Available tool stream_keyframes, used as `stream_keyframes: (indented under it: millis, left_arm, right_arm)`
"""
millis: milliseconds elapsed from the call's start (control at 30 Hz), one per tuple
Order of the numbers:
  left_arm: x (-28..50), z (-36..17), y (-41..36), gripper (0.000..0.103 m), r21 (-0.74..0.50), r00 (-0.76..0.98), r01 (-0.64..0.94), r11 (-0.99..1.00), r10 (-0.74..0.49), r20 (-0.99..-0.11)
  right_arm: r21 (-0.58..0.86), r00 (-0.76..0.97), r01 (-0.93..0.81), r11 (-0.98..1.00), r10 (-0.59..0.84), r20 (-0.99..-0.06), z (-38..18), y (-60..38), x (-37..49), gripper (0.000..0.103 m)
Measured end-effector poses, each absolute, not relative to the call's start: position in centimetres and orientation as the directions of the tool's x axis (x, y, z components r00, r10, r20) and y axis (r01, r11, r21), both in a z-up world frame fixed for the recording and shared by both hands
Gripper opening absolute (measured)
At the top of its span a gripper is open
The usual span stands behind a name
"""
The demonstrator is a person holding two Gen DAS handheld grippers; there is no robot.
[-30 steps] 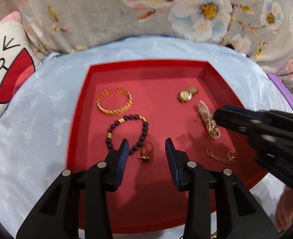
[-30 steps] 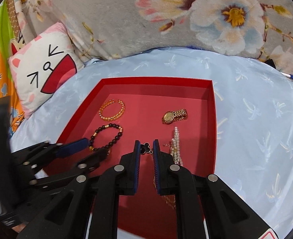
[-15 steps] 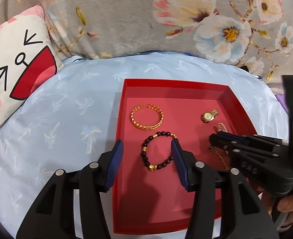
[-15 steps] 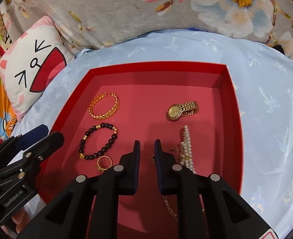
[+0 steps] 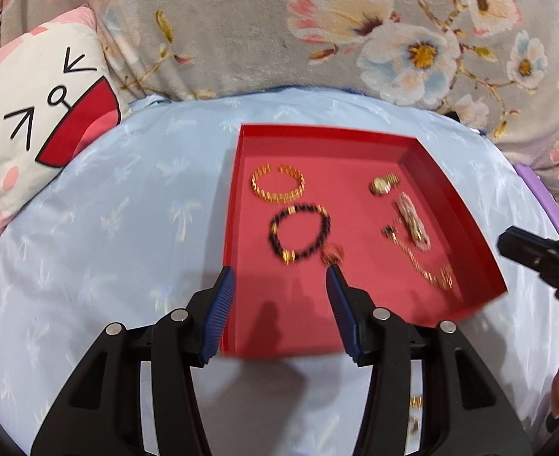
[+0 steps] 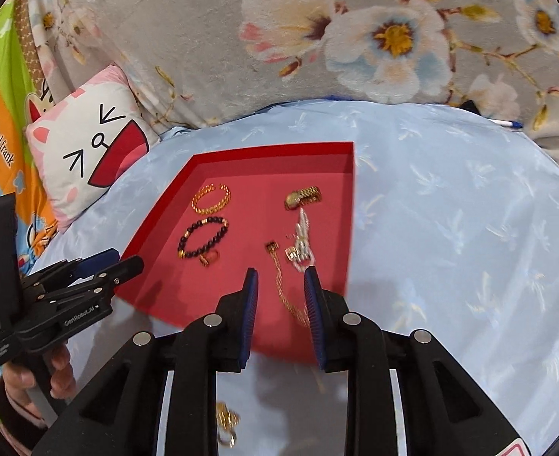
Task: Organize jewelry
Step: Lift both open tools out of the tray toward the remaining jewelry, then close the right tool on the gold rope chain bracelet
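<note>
Blue bedsheet (image 6: 450, 228), gold chain (image 6: 285, 288) between right claw (image 6: 280, 285)

We hold the right gripper (image 6: 279, 279) with its jaws apart over the near edge of the red tray (image 6: 349, 205), a gold chain (image 6: 285, 288) between them. At near left, the left gripper (image 6: 121, 264) hovers beside the tray's corner.
</note>
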State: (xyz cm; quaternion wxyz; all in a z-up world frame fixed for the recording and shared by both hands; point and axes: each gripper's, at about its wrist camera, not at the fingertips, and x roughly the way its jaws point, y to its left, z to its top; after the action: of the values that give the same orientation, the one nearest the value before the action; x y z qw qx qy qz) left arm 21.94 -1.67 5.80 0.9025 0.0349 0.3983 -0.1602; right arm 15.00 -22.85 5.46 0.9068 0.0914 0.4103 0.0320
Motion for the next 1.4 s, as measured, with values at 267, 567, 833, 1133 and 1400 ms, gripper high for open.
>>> stream_keyframes:
  millis: [267, 567, 833, 1133, 1400]
  left_arm:
    - [16.5, 5.1, -1.4, 0.054, 0.013, 0.681, 0.326, 0.945, -0.225, -0.697]
    - [13.7, 2.9, -1.2, 0.054, 0.007, 0.664, 0.339, 0.941, -0.235, -0.71]
    - [14.0, 1.3, -1.1, 0.054, 0.0, 0.639, 0.336, 0.942, -0.228, -0.735]
    - [14.3, 0.7, -1.0, 0.054, -0.029, 0.61, 0.341, 0.94, -0.244, -0.754]
    - [13.9, 0.5, -1.5, 0.054, -0.023, 0.602, 0.364, 0.931, -0.254, -0.757]
  right_arm:
    - [0.199, 0.627, 0.017, 0.98, 0.144, -0.766, 3.0, -22.9, 9.3, 0.026]
    - [0.22, 0.571, -0.032, 0.975, 0.198, -0.797, -0.2, -20.7, 6.9, 0.026]
    - [0.196, 0.55, -0.077, 0.978, 0.205, -0.809, -1.7, -18.4, 7.4, 0.026]
    - [0.161, 0.553, -0.105, 0.981, 0.192, -0.811, -2.1, -17.2, 8.4, 0.026]
    - [0.142, 0.552, -0.135, 0.981, 0.193, -0.811, -2.2, -16.8, 8.4, 0.007]
